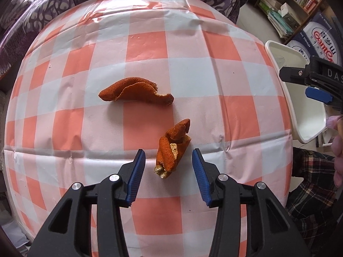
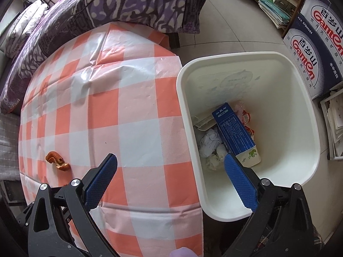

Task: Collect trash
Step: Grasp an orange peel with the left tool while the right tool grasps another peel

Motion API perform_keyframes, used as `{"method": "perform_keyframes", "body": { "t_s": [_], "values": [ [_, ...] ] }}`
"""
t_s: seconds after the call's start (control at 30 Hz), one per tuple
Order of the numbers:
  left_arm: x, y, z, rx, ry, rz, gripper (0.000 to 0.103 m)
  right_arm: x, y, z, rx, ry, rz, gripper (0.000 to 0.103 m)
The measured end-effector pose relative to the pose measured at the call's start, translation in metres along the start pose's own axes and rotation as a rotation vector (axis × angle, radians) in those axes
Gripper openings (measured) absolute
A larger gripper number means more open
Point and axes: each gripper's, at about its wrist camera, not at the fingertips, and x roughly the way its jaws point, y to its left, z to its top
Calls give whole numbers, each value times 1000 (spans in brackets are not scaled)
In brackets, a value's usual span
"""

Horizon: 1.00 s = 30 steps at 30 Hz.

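Observation:
Two pieces of orange peel lie on the checked tablecloth (image 1: 150, 49). The near peel (image 1: 172, 148) lies between the blue pads of my open left gripper (image 1: 169, 157), untouched. The far peel (image 1: 135, 91) lies beyond it at the table's middle. One peel (image 2: 57, 160) also shows in the right wrist view at the left. My right gripper (image 2: 170, 160) is open and empty, hovering over the table's right edge and the rim of the white trash bin (image 2: 308, 115), which holds a blue carton (image 2: 233, 128), crumpled tissues (image 2: 210, 143) and wrappers. The right gripper (image 1: 310, 79) also shows in the left wrist view.
The bin (image 1: 308, 115) stands on the floor against the table's right edge. A patterned purple sofa (image 2: 128, 4) lies behind the table. Water cartons (image 2: 317, 49) and a bookshelf (image 1: 293, 2) stand at the back right. My plaid-clothed lap (image 1: 310, 192) is at the right.

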Motion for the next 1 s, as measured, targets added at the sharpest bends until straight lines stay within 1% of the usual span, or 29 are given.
{"method": "perform_keyframes", "body": {
  "t_s": [0.03,0.07,0.17,0.27,0.37,0.43,0.6,0.7,0.77,0.87,0.97,1.0],
  "values": [
    [0,0,-1,0,-4,11,37,0,2,0,-5,-2,5,96],
    [1,2,-2,-6,0,6,23,0,4,-1,-14,-4,12,96],
    [-4,15,-5,-37,-5,9,22,2,21,-4,-81,-12,41,96],
    [-14,34,-9,-83,-8,8,21,5,47,-12,-189,-17,55,96],
    [-22,61,-13,-154,-14,24,22,11,79,-22,-297,-21,77,96],
    [-26,79,-17,-213,-20,35,22,13,96,-26,-343,-25,99,96],
    [-36,127,-29,-345,-38,33,21,18,140,-40,-481,-60,138,96],
    [-42,145,-35,-398,-57,33,21,19,163,-50,-567,-101,140,95],
    [-44,153,-36,-419,-64,34,22,21,175,-56,-612,-114,139,95],
    [-45,158,-39,-435,-67,27,22,29,188,-60,-659,-105,124,87],
    [-43,161,-40,-439,-65,22,22,37,195,-60,-665,-80,118,74],
    [-43,163,-40,-441,-64,22,22,37,195,-62,-669,-88,103,66]
  ]
}}
